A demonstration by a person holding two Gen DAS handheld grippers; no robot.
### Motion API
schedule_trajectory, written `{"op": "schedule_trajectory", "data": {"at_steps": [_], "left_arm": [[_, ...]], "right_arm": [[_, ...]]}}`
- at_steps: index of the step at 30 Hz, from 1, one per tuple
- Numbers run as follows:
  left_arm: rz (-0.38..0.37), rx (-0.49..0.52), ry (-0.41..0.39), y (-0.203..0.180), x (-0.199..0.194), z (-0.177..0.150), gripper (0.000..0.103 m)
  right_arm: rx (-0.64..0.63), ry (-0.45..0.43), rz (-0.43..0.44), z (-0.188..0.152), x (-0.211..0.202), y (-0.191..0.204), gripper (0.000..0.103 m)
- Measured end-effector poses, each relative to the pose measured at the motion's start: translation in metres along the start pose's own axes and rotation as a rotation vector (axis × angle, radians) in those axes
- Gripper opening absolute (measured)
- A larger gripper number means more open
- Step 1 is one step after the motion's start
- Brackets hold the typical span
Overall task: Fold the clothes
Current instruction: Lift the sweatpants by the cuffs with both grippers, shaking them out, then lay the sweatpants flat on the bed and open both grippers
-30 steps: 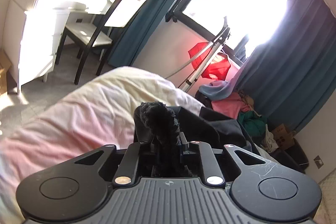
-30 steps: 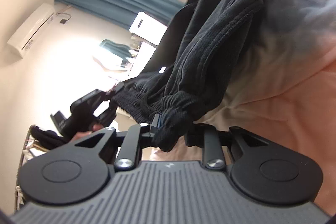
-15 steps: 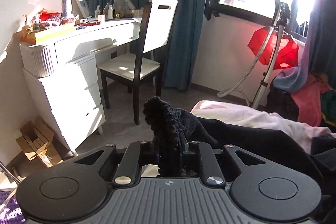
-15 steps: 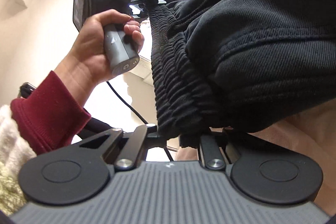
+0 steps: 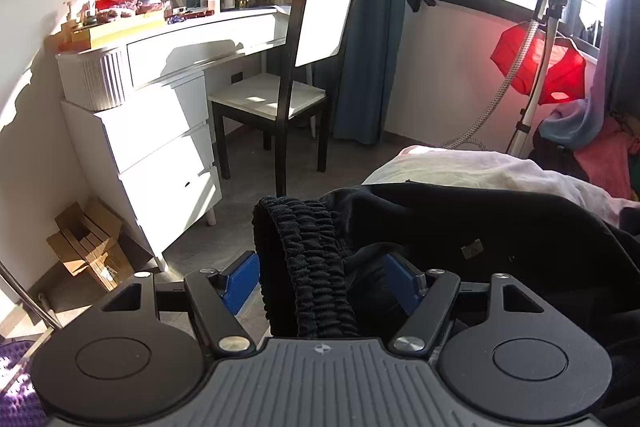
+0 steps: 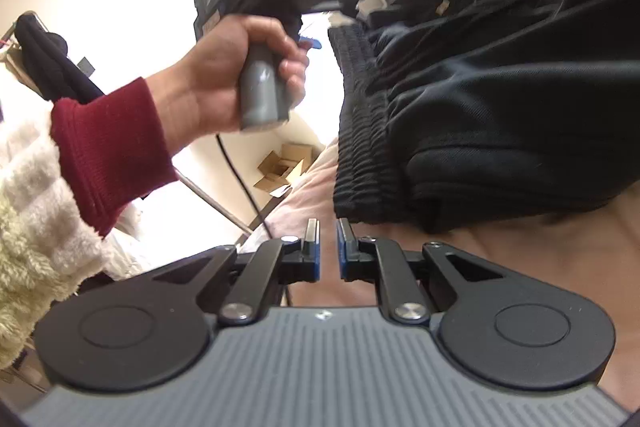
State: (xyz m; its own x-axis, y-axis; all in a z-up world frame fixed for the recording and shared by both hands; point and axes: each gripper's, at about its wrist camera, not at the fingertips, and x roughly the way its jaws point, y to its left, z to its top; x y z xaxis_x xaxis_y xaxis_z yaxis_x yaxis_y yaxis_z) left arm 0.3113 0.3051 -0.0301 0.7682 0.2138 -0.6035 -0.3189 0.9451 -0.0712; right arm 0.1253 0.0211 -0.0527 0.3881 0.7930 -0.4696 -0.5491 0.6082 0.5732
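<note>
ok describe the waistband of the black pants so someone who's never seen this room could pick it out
Start at the bed with its pale cover, where the black pants lie in a heap. Along the heap's edge nearest the left gripper runs the elastic waistband, passing between the open blue-padded fingers. Its tight ribbed gathers set it apart from the smoother cloth beside it.

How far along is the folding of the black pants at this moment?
Done: the black pants lie doubled over on the bed, waistband layers stacked. In hand: the left gripper stands open with the waistband loose between its pads; the right gripper is empty, its pads slightly apart, just short of the fabric. Left: further folds and tidying, as the pants look bunched rather than flat.
</note>
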Motion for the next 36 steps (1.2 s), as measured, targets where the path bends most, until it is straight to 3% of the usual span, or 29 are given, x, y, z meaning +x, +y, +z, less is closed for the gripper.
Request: {"op": "schedule_trajectory", "data": {"at_steps": [7, 13, 19, 23, 27, 29, 36], "left_arm": [[-0.100, 0.063, -0.066, -0.056, -0.115, -0.044, 0.075], [-0.176, 0.118, -0.121, -0.101, -0.201, -0.096, 0.080], [-0.234, 0.171, -0.174, -0.140, -0.263, -0.171, 0.081], [-0.241, 0.181, -0.231, -0.152, -0.269, -0.204, 0.082], [-0.211, 0.156, -0.231, -0.150, -0.256, -0.221, 0.084], [-0.197, 0.150, -0.215, -0.146, -0.244, -0.220, 0.083], [-0.189, 0.160, -0.153, -0.144, -0.221, -0.221, 0.084]], "right_arm": [[-0.119, -0.188, -0.201, 0.015, -0.133, 0.008, 0.012], [-0.143, -0.298, -0.377, -0.007, -0.220, 0.005, 0.013], [-0.180, -0.365, -0.491, -0.039, -0.241, -0.032, 0.014], [-0.208, -0.386, -0.535, -0.047, -0.237, -0.047, 0.015], [-0.147, -0.386, -0.509, -0.043, -0.236, -0.066, 0.059], [-0.084, -0.398, -0.496, -0.041, -0.236, -0.073, 0.072], [-0.114, -0.382, -0.538, -0.041, -0.230, -0.070, 0.073]]}}
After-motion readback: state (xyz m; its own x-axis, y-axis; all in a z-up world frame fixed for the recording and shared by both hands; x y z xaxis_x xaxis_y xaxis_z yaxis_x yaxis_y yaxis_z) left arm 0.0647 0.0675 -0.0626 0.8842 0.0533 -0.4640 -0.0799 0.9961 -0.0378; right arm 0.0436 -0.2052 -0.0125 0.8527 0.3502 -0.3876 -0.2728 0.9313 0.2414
